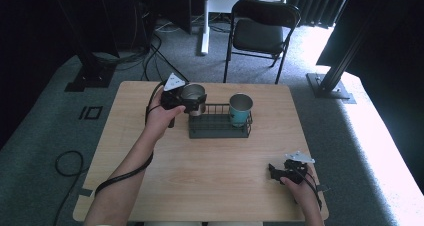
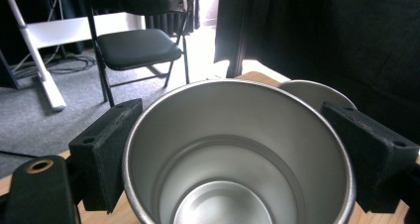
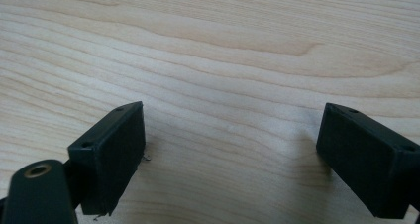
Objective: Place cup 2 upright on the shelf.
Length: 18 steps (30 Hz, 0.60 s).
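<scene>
Steel cup (image 1: 193, 94) sits clamped in your left gripper (image 1: 187, 104) over the rack's (image 1: 218, 128) left end; keep it upright and lower it straight into that bay. Right gripper (image 1: 276, 172) rests agape, empty, on the table (image 1: 210, 176). Count: two cups, one teal (image 1: 240, 109), one rack

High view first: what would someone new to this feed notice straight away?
The left gripper holds a steel cup at the left end of the dark wire rack near the table's far edge, jaws against its sides. A teal cup stands in the rack's right end. The right gripper rests open and idle near the table's front right corner.
</scene>
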Motion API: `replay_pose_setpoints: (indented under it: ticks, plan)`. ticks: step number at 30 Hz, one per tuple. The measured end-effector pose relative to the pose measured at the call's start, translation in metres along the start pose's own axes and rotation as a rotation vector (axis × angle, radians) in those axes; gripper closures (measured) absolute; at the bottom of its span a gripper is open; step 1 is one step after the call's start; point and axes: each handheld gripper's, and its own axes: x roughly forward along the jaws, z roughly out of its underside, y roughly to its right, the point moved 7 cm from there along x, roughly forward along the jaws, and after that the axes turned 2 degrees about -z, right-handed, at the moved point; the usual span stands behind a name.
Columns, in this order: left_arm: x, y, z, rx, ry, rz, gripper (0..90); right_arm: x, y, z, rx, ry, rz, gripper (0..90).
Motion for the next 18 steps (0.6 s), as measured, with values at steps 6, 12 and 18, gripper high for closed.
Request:
replay_pose_setpoints:
  ticks: [6, 12, 18]
  plan:
    - [0.014, 0.007, 0.005, -0.01, -0.01, 0.022, 14.1, 0.0, 0.0, 0.0, 0.001, 0.001, 0.0, 11.1]
    - [0.029, 0.015, 0.012, -0.004, -0.024, 0.04, 14.0, 0.0, 0.0, 0.0, 0.002, 0.001, 0.0, 11.2]
    - [0.042, 0.017, 0.024, -0.009, -0.047, 0.046, 14.0, 0.0, 0.0, 0.0, 0.0, 0.0, 0.0, 11.1]
